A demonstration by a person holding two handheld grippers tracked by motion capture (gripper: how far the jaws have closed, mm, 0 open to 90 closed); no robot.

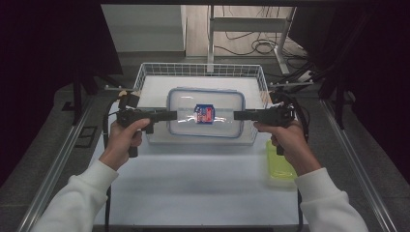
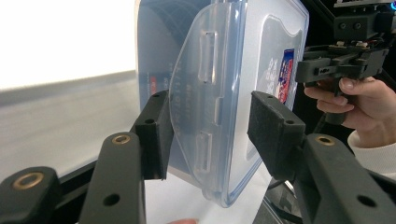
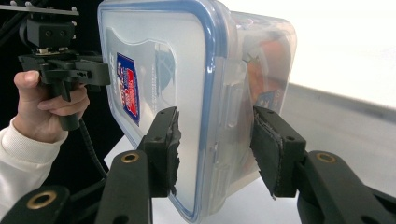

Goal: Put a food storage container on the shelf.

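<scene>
Clear plastic box (image 1: 205,114) with a blue-rimmed lid and a red-and-blue label, lying in the wire basket (image 1: 140,77) on the table (image 1: 193,183). Snap flaps at both short ends. Left gripper (image 2: 210,135) spread around the left-end flap, one pad touching it, the other apart. Right gripper (image 3: 215,140) spread around the right end, neither pad pressing. Orange contents blurred through the wall. Yellow container (image 1: 278,166) near the right forearm.

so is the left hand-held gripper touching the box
Touching. The left gripper view shows one pad of the left hand-held gripper pressed against the box at its side latch; the other pad stands off with a gap.
</scene>
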